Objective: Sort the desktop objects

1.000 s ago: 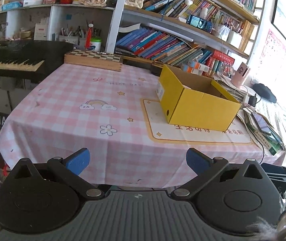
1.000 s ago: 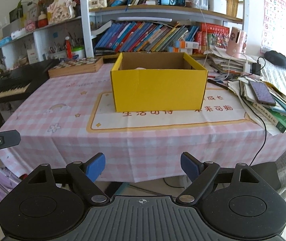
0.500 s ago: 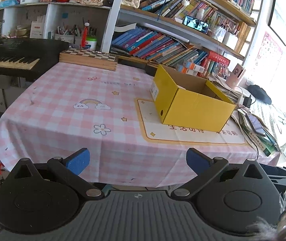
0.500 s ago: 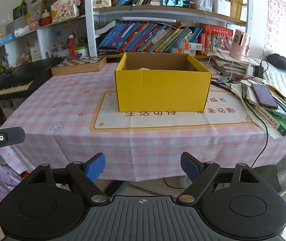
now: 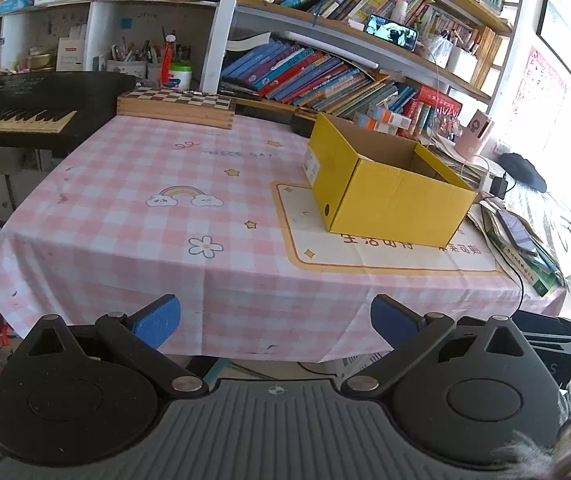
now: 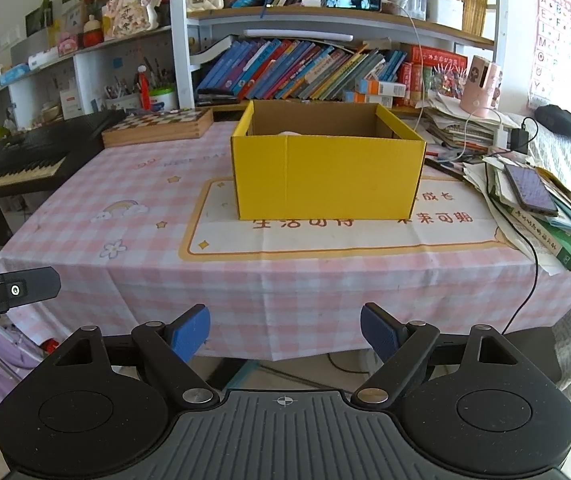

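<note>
Both grippers hang just off the near edge of the table (image 6: 133, 184), aimed down at it. Left gripper (image 5: 272, 316): blue pads spread wide, nothing btwn them. Right gripper (image 6: 285, 328): same story, jaws wide apart, empty.

Main item is the yellow cardboard box (image 6: 327, 176), open-topped, brown inside, standing upright on a cream mat (image 6: 325, 236) w/ orange border and printed characters. Mat lies on the pink-and-white checked tablecloth, right of table centre. From the right wrist view the box is seen square-on, long side facing; a vertical seam runs down its front, and something pale peeks above the rim inside, can't tell what. From the left wrist view it sits to the right, turned corner-on, w/ a white label and a small round hole on the short end.

Rest of the cloth near the box is bare except for its printed rainbow, flower and stars. A wooden chessboard case (image 6: 157, 128) lies at the far left edge, well apart from the box. Stack of papers and books w/ a phone (image 6: 529, 192) on top sits at the right edge, near the box. Black keyboard (image 5: 17, 108) stands left of the table.
</note>
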`<state>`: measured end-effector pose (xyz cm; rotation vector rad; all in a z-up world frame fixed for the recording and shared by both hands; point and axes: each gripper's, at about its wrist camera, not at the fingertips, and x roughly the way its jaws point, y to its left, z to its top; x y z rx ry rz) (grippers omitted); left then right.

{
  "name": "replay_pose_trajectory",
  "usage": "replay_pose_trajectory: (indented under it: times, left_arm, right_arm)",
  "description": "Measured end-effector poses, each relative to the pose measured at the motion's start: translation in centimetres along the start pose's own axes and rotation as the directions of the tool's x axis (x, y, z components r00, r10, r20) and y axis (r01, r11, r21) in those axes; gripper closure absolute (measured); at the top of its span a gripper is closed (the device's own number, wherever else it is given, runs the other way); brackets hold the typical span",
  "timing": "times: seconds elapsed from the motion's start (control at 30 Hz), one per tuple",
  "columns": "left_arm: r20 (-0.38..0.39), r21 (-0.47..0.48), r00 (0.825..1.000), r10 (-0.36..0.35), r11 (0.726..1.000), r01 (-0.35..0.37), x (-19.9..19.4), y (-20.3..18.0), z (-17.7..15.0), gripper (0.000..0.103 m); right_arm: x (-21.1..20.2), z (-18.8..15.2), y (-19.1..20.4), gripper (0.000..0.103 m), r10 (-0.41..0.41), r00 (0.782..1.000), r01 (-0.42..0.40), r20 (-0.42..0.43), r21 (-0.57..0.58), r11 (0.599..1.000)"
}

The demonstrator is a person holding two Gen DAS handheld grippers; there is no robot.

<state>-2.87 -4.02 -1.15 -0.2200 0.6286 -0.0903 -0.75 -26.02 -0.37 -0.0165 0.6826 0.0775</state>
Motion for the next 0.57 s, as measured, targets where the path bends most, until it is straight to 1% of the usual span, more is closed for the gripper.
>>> replay_pose_trajectory:
  times: [0.13, 0.27, 0.43, 0.57]
  left_arm:
    - [0.003, -0.015, 1.000, -0.023, 1.000, 0.023, 0.03, 0.32, -0.05, 0.000]
    - [0.007, -0.024, 1.000, -0.030, 0.999, 0.030, -0.01, 0.53, -0.05, 0.000]
    - [0.002, -0.032, 1.000, -0.017, 0.999, 0.017, 0.05, 0.64, -0.03, 0.000]
    - [-0.020, -0.033, 1.000, 0.016, 0.999, -0.016, 0.36, 0.75, 0.01, 0.000]
  right_arm:
    - [0.10, 0.01, 0.03, 0.018, -0.001, 1.000, 0.001, -0.002, 0.001, 1.000]
    - [0.09, 0.04, 0.05, 0.018, -0.004, 1.000, 0.004, 0.000, 0.004, 1.000]
    - [0.08, 0.03, 0.06, 0.018, -0.004, 1.000, 0.004, -0.002, 0.002, 1.000]
    - [0.10, 0.03, 0.13, 0.018, -0.007, 1.000, 0.007, 0.001, 0.004, 1.000]
